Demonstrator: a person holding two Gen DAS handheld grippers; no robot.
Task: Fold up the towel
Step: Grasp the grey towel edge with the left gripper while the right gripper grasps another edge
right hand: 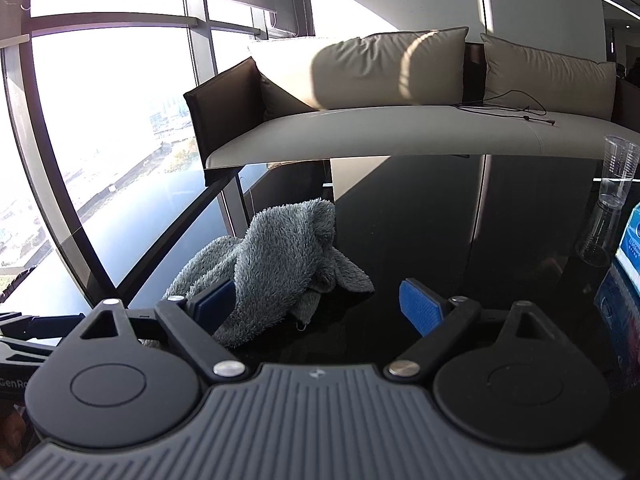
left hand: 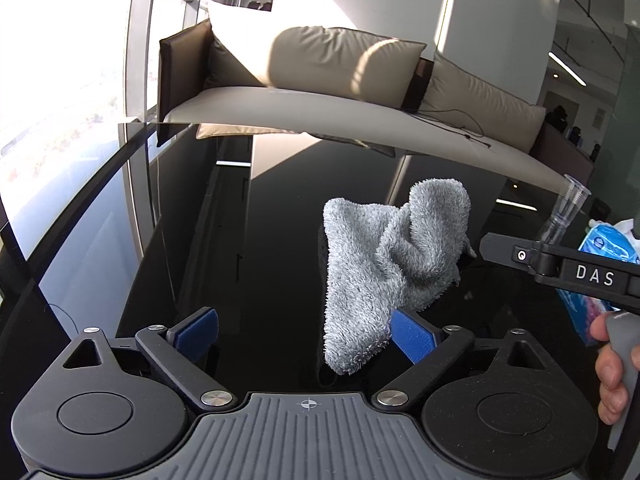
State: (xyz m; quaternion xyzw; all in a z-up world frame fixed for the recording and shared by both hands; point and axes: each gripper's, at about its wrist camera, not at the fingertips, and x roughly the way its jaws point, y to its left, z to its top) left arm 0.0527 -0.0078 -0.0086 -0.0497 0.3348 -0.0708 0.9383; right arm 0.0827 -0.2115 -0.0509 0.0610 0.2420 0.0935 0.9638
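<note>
A fluffy grey towel [left hand: 384,256] lies crumpled in a heap on a glossy black table [left hand: 260,248]. My left gripper [left hand: 308,332] is open, its blue pads wide apart; the towel's near corner hangs down just inside the right pad [left hand: 414,338]. The right gripper's arm [left hand: 560,268] reaches in from the right, beside the towel. In the right wrist view the towel [right hand: 280,264] lies ahead and to the left. My right gripper [right hand: 320,304] is open, with its left pad [right hand: 214,304] against the towel's near side.
Clear plastic cups [right hand: 616,184] and a blue packet [right hand: 630,248] stand at the table's right side. A beige sofa [left hand: 360,92] with cushions sits beyond the table's far edge. Tall windows run along the left.
</note>
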